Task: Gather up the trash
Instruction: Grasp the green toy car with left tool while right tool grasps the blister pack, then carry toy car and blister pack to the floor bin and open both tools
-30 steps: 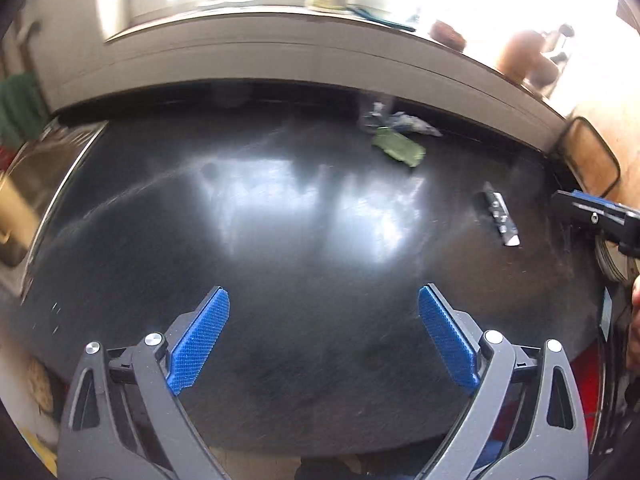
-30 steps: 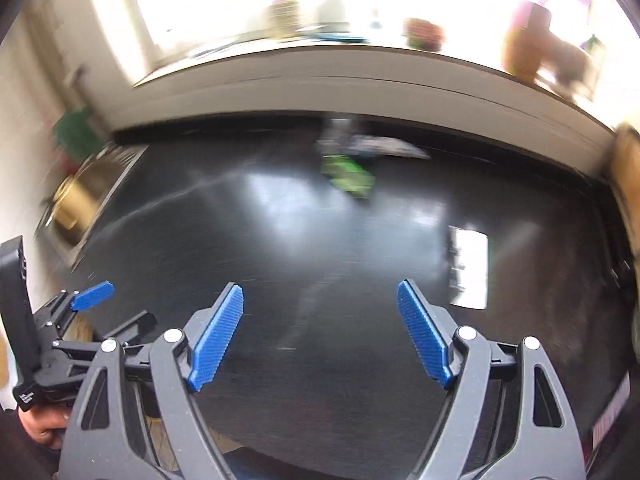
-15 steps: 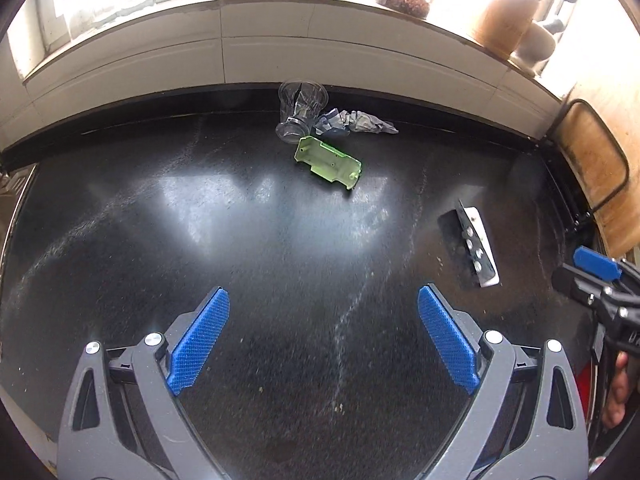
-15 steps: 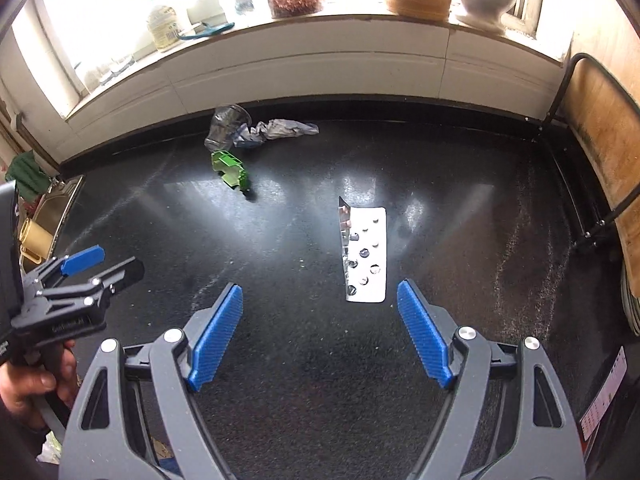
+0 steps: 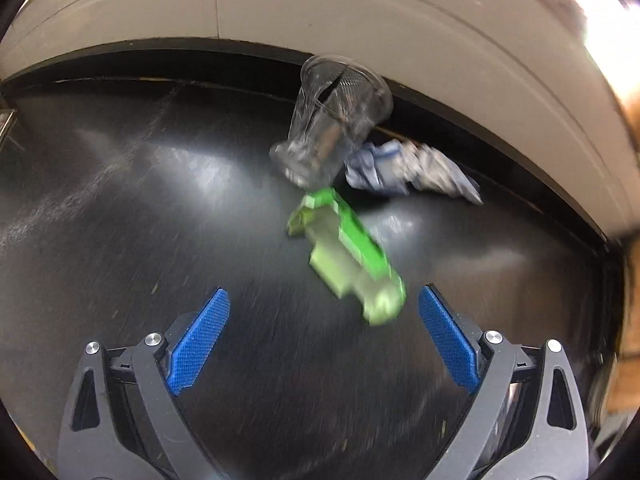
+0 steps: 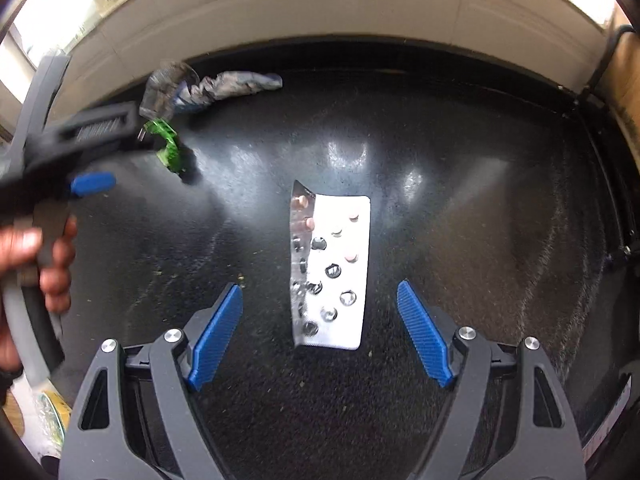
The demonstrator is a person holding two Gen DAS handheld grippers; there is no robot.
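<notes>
1. Our right fingers (image 6: 320, 334) are spread wide and hold nothing. The blue pads sit at 8 and 4 o'clock in the right wrist view.
2. Our left fingers (image 5: 322, 348) are spread wide too, and nothing is between the pads.
3. A silver pill pack (image 6: 330, 266) lies flat on the black desk (image 6: 460, 208), right in the middle of the right view. Its near end sits between our right pads, but they do not touch it. Its left edge is bent up.
4. A green plastic piece (image 5: 348, 256) lies on the desk at 1 o'clock from our left fingers. Its near end is just beside the right-hand pad. It looks blurry.
5. A clear plastic cup (image 5: 332, 124) lies tipped on its side at 12 o'clock from the green piece, close to it.
6. A crumpled grey-blue wrapper (image 5: 408, 168) lies at 3 o'clock from the cup, next to the white wall (image 5: 360, 12).
7. In the right view, we see our left hand (image 6: 36, 256) at 9 o'clock, holding the left tool over the green piece (image 6: 166, 148).
8. The pill pack is well apart from the cup (image 6: 166, 88), the wrapper (image 6: 232, 84) and the green piece.
</notes>
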